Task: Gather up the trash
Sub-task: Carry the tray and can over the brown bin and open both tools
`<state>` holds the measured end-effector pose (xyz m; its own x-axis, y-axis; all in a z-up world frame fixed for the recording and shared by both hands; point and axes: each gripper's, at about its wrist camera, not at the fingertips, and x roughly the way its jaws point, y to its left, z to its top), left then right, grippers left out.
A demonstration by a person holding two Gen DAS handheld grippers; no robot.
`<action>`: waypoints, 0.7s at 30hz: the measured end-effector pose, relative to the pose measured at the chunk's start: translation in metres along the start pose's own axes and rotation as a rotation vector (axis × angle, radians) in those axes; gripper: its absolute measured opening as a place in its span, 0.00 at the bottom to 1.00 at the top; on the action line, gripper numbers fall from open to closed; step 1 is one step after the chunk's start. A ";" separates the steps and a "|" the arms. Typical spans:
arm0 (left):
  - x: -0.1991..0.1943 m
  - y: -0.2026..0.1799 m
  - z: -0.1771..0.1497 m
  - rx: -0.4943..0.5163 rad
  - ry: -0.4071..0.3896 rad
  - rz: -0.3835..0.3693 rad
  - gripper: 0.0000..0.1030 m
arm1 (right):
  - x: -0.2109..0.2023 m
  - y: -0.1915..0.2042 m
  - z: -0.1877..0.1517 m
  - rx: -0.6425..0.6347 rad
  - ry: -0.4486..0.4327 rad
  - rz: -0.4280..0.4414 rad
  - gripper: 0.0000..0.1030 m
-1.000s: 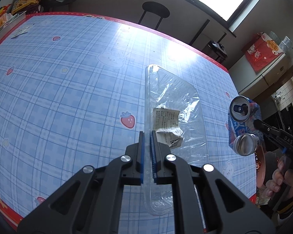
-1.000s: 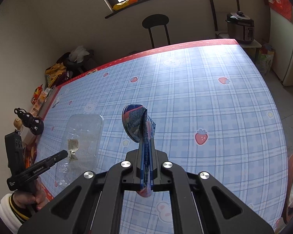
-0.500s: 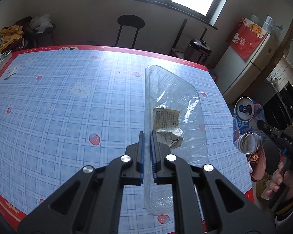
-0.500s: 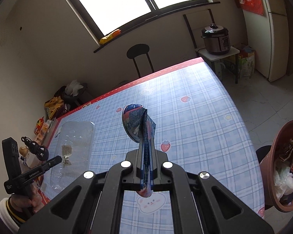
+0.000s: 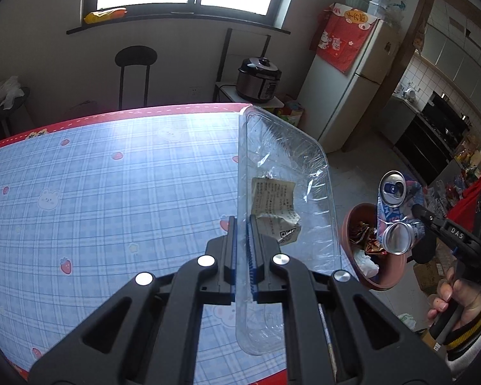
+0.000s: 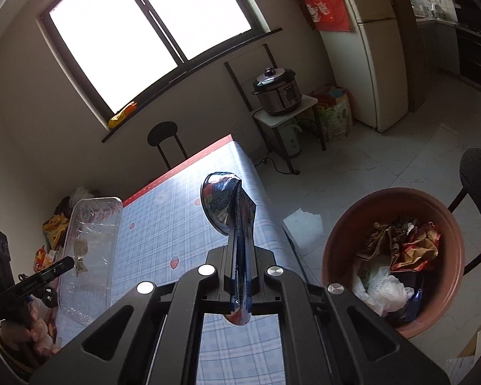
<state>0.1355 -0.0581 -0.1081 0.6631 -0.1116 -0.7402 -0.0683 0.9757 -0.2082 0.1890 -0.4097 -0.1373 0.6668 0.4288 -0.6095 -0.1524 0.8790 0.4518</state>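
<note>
Left gripper (image 5: 241, 234): jaws pressed together on the rim of a clear plastic tray (image 5: 285, 173). Tray is off the table, held edge-on, long side running away from the camera. A crumpled paper label (image 5: 274, 207) with a QR code sits inside it, just beyond the blue pads.

Right gripper (image 6: 239, 264): jaws pinched on a crushed blue drink can (image 6: 229, 203), flattened body clamped between the pads, round end sticking out ahead. From the left wrist view the same can (image 5: 396, 215) shows its pull-tab top and shiny base, hanging over the near rim of the bin.

Brown round bin (image 6: 346, 221) stands on the tiled floor, off the table's right edge, right of the can in the right wrist view. Already holds crumpled wrappers (image 6: 400, 243) and a white plastic bag (image 6: 384, 290).

Table (image 5: 112, 199) below both tools: blue check cloth with strawberries and bunnies, red border.

Person's hands visible on both handles: right hand (image 5: 458, 298) with striped cuff, left hand (image 6: 29, 330) low left in the right wrist view.

Background: window, black stool (image 5: 136, 64), pressure cooker (image 6: 277, 91) on a small shelf, white fridge (image 6: 378, 64) with red hanging.
</note>
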 end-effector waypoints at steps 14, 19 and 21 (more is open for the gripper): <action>0.096 -0.170 -0.012 0.160 0.098 -0.140 0.10 | -0.074 -0.130 0.014 0.096 -0.089 -0.115 0.05; 0.141 -0.218 -0.023 0.181 0.179 -0.173 0.10 | -0.090 -0.161 0.014 0.125 -0.098 -0.150 0.05; 0.157 -0.234 -0.026 0.196 0.200 -0.166 0.10 | -0.095 -0.170 0.012 0.130 -0.098 -0.159 0.05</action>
<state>0.2368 -0.3093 -0.1922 0.4920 -0.2883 -0.8215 0.1863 0.9566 -0.2241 0.1606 -0.6019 -0.1482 0.7437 0.2593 -0.6162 0.0510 0.8971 0.4390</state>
